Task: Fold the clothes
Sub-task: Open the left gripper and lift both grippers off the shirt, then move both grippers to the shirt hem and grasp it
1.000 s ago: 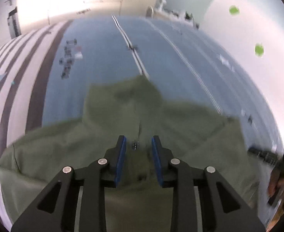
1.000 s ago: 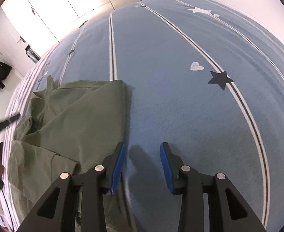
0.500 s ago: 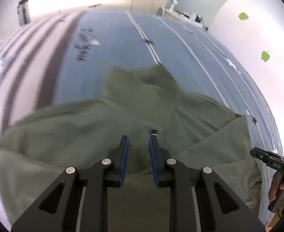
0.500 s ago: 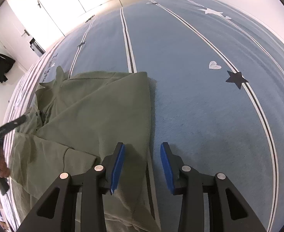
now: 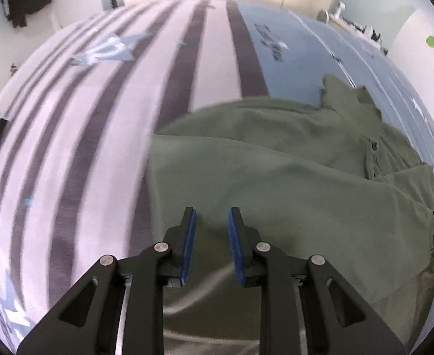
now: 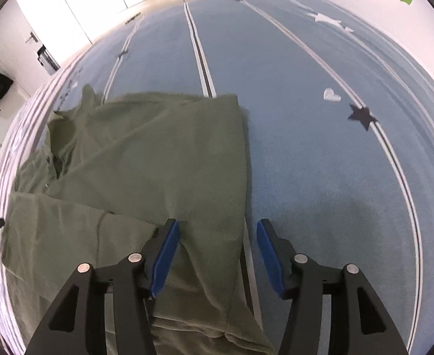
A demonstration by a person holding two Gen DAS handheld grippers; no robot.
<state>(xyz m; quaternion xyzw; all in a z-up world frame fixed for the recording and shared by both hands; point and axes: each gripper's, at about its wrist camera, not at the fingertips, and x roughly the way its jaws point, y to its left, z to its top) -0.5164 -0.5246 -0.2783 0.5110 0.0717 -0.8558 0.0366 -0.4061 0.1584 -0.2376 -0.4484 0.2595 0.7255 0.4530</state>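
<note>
Shirt (image 6: 146, 159), olive green with a collar and button placket, lies half folded on the bed (image 6: 305, 118), over the blue part of the cover and onto the striped part at its left. I judge it light, limp and a bit grippy: it will sag and drag, so I would pinch an edge or corner, not the flat middle. Best hold looks like the folded right edge near me and the left hem.

Left gripper (image 5: 209, 236): jaws a narrow gap apart, over the near left part of the cloth, nothing pinched that I can see.

Right gripper (image 6: 217, 254): jaws have just been opening, now wide apart, straddling the right folded edge; cloth sits between them but the pads are not pressing it.
</note>
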